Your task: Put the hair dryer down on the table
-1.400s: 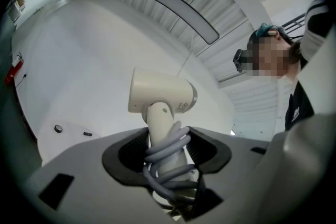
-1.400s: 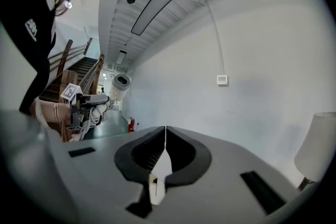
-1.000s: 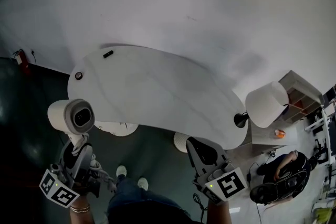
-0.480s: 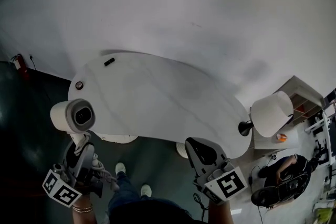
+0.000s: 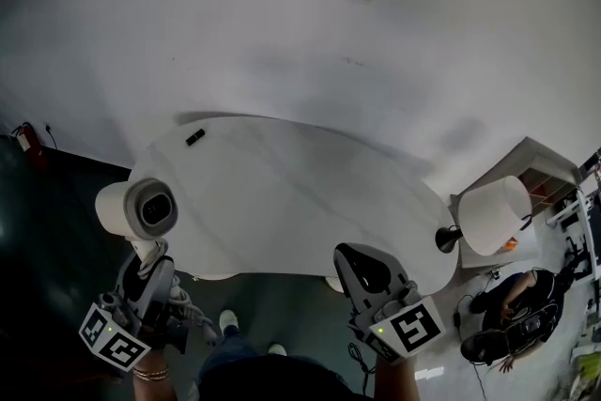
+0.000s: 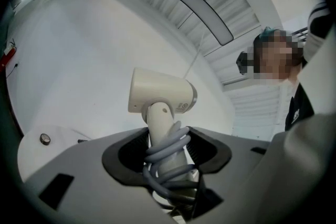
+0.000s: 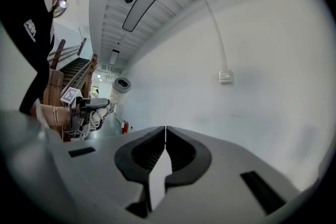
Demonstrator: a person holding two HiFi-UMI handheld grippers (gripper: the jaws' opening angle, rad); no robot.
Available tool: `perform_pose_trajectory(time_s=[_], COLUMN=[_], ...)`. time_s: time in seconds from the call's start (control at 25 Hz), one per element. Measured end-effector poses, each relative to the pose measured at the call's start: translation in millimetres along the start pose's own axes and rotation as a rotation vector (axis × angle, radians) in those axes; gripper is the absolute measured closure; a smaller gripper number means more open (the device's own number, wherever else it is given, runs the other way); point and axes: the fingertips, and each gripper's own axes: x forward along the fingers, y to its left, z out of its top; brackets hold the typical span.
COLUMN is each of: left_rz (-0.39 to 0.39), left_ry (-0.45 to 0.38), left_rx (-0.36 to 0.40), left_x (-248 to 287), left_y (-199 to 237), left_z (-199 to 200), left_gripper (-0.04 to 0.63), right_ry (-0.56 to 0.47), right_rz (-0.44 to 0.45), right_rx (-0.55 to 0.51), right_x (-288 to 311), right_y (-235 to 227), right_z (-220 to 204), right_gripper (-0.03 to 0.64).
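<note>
Head camera sits high and looks steeply down over the table (image 5: 282, 192), with the left gripper (image 5: 148, 269) and right gripper (image 5: 355, 260) close at my bottom edge. Left gripper view aims up along its jaws, hair dryer (image 6: 163, 97) right at the lens, ceiling behind. Right gripper view faces the wall and catches that hair dryer far left. Its wall box (image 7: 226, 77) shows in the head view too.

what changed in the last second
The hair dryer in the left gripper has edged toward the table: in the head view its head now overlaps the table's left edge, where before it sat just beside it. Nothing was taken hold of or let go. The left jaws stay shut on it; the right gripper stays shut and empty at the table's near edge.
</note>
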Motion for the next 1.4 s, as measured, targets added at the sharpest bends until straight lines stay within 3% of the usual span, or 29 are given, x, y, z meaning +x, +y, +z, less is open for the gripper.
perform_pose_trajectory(time_s=[0.32,1.04,1.4], left_rz=[0.025,0.066,0.089], left_ry=[-0.009,0.013,0.009], left_rx=[0.041,0.006,-0.016], left_x=[-4.2,-24.6,-27.3], left_y=[47.1,132.0,146.4], left_z=[29.8,73.2,64.2], left_gripper=[0.362,0.362,0.362], right_ry=[-0.011,0.055,0.061], right_rz=[-0.009,0.015,0.019], right_rx=[-0.001,0.082,0.088], right_x=[49.5,144.1,158.4], right_y=[10.8,56.0,62.5], right_z=[5.0,-1.7,7.5], right_gripper=[0.597,0.597,0.597])
